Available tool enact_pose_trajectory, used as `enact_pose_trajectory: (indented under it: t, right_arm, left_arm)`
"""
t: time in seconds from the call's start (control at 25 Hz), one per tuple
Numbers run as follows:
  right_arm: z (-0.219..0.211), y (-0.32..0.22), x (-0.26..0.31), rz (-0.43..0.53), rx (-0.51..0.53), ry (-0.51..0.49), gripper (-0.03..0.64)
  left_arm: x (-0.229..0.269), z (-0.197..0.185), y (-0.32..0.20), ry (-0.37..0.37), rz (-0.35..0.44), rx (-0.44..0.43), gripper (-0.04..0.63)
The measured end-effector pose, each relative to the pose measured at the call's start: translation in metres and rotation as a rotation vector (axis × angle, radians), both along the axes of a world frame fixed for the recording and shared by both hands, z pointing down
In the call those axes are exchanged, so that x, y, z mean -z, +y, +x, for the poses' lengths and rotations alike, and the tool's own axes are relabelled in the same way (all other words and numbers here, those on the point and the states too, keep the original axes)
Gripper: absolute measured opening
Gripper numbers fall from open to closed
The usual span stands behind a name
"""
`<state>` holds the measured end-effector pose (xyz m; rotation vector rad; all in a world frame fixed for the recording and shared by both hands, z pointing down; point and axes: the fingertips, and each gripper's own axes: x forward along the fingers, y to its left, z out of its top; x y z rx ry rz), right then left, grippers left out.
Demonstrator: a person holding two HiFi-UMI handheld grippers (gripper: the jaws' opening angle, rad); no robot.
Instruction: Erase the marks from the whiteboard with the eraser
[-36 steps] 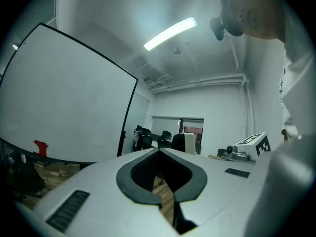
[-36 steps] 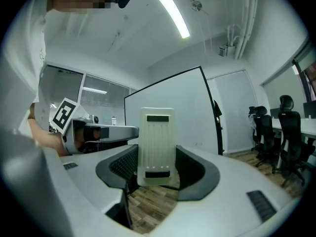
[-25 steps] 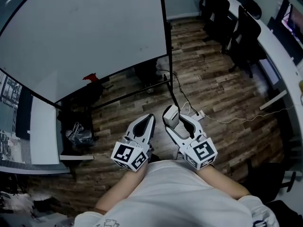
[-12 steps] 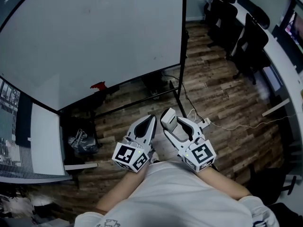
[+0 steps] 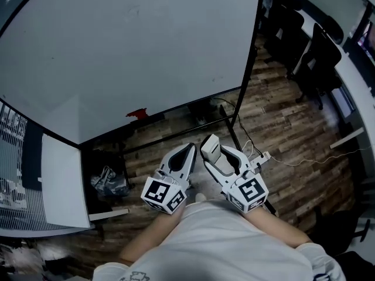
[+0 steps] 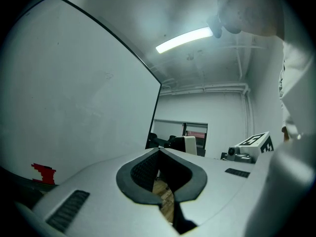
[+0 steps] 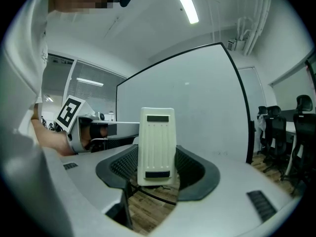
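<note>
A large whiteboard (image 5: 129, 45) on a black-framed stand fills the upper left of the head view; its surface looks blank apart from faint smudges. It also shows in the left gripper view (image 6: 74, 98) and the right gripper view (image 7: 197, 107). A small red thing (image 5: 138, 114) sits at its bottom edge. My right gripper (image 5: 212, 150) is shut on a cream-white eraser (image 7: 157, 144), held upright between the jaws. My left gripper (image 5: 186, 151) is shut with nothing in it, close beside the right one, low and in front of the board.
Black office chairs (image 5: 316, 51) and a long desk stand at the right. A white power strip with a cable (image 5: 261, 157) lies on the wooden floor by the stand's foot. A dark bag (image 5: 108, 183) and a white panel (image 5: 58, 183) sit at the lower left.
The view has swung so the whiteboard fills more of the frame and its right post has shifted right. Both grippers keep their pose, the eraser still held.
</note>
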<state>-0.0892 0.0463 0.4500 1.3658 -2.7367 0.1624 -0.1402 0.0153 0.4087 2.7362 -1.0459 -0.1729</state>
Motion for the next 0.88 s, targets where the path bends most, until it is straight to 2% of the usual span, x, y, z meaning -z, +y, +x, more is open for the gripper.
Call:
enact_pose_trajectory:
  t: [0.48, 0.88]
  right_arm:
    - [-0.031, -0.029, -0.006, -0.019, 0.025, 0.005, 0.235]
    - [-0.021, -0.071, -0.004, -0.005, 0.088, -0.042, 0.235]
  left_arm:
    - [-0.008, -0.032, -0.029, 0.012, -0.018, 0.015, 0.006]
    - [-0.013, -0.022, -0.069, -0.008, -0.031, 0.070, 0.006]
